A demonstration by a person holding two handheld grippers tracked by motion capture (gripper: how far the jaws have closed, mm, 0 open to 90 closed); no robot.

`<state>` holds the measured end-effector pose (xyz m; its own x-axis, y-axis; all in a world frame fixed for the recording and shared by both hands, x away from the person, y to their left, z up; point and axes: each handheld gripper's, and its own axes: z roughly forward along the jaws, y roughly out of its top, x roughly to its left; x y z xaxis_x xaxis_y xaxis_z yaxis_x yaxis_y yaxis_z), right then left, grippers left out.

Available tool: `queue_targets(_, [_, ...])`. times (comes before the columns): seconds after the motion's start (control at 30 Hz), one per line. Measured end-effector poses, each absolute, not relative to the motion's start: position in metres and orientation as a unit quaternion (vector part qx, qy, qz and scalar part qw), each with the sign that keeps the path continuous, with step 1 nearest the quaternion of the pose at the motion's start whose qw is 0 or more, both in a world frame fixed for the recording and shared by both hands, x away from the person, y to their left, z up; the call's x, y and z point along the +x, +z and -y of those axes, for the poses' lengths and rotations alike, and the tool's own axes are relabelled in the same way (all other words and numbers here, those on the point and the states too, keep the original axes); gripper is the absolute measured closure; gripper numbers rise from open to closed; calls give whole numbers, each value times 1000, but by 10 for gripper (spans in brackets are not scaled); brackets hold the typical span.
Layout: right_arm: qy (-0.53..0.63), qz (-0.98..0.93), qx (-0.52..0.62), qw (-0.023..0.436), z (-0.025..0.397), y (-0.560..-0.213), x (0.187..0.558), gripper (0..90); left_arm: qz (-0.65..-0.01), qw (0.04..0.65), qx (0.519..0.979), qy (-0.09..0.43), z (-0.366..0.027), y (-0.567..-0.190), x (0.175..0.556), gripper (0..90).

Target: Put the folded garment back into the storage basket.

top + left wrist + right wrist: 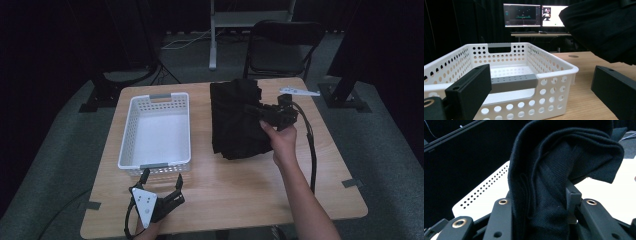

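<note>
A folded black cloth [235, 120] lies on the wooden table [225, 185], right of a white perforated basket [135, 135]. My right gripper [262, 111] is shut on the cloth's right edge; in the right gripper view the knitted black cloth [549, 185] bunches between the two jaws. My left gripper [162, 181] stands open near the table's front edge, just in front of the basket. In the left gripper view the empty basket [554, 72] with its grey handle [512, 82] lies between the jaws, and the cloth [604, 27] hangs at the upper right.
A black folding chair [282, 45] stands behind the table. Tape marks [352, 183] sit at the table's front corners. Two lit monitors [535, 15] on a desk show far off in the left gripper view. Bare wood stretches across the table's front.
</note>
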<state>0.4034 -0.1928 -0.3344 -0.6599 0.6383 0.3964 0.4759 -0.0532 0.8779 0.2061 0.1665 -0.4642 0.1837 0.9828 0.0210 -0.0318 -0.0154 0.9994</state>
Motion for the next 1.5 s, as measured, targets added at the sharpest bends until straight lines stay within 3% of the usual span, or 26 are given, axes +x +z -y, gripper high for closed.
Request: queue_targets(1.5, [612, -698, 373, 18, 89, -322, 422, 627, -439, 548, 540, 464, -167, -464, 206, 45])
